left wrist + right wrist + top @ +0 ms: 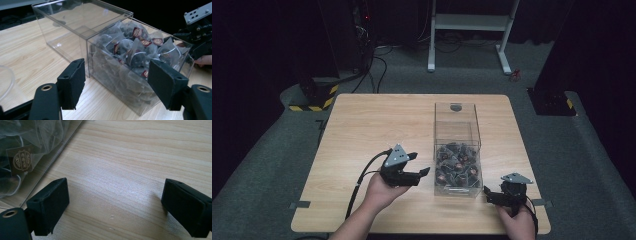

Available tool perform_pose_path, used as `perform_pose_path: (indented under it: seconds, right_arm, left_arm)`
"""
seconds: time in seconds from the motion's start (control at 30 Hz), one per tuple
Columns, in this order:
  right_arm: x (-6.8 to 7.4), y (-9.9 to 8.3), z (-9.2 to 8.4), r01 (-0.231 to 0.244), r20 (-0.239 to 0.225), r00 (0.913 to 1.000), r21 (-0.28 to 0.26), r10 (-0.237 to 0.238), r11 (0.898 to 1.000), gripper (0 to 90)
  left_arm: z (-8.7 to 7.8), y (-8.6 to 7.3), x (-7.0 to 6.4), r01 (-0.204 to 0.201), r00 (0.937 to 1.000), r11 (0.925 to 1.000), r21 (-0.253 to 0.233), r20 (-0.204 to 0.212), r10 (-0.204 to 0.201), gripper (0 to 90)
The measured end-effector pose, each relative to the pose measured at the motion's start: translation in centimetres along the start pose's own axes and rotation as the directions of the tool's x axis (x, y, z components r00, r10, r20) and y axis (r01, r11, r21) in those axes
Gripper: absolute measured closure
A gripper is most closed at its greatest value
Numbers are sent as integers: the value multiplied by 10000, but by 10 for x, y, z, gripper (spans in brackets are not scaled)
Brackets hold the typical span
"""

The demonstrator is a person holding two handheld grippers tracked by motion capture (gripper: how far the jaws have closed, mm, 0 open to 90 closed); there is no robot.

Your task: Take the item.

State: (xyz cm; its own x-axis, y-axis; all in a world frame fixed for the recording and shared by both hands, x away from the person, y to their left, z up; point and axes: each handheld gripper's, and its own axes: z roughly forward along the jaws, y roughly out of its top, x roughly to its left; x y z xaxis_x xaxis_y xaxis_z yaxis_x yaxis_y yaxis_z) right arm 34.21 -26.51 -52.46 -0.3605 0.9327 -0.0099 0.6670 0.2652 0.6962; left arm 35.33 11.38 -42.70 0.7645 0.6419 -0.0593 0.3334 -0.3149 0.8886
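Near edge of the bench (362, 125): two forearms cut off by the lower border of the high view, so nothing seen of the person beyond hands and wrists. Left hand-held gripper (417, 165) raised a little, turned toward the clear box, jaws wide apart with nothing between the pads; no contact with the box wall to be seen in the left gripper view. Right hand-held gripper (490, 194) low at the near right corner of the bench, jaws also wide apart and holding nothing, only bare wood between them in the right gripper view. Its tips small and dark in the high view, hard to make out.

Between the two grippers: clear plastic box (457, 150), long, with two compartments. Near compartment packed with tea bags (457, 167) in see-through mesh, dark content, small brown labels with a round gold mark; lettering too small to read. Count of the bags impossible to tell, many hidden behind others. Far compartment empty of bags as far as visible, with a small dark mark at its far wall, not clear what. At the left border of the left gripper view, a piece of clear tube (6, 80), cut off.

Open wood to the left of the box and behind it, wide and free. Narrow strip on the right, close to the bench edge. Beyond the bench, grey floor, cables and a white frame (469, 30) in the dark.
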Motion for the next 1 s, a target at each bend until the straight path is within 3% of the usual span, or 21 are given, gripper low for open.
perform_pose_path:
  seconds: [0.37,1.0]
  right_arm:
    - [0,0,0,-14,-4,10000,12,14,10000,77]
    - [0,0,0,32,-47,10000,27,-32,10000,77]
  left_arm:
    - [12,6,-9,-153,9999,9998,133,29,153,311]
    - [29,13,-16,-121,9991,9999,24,419,120,306]
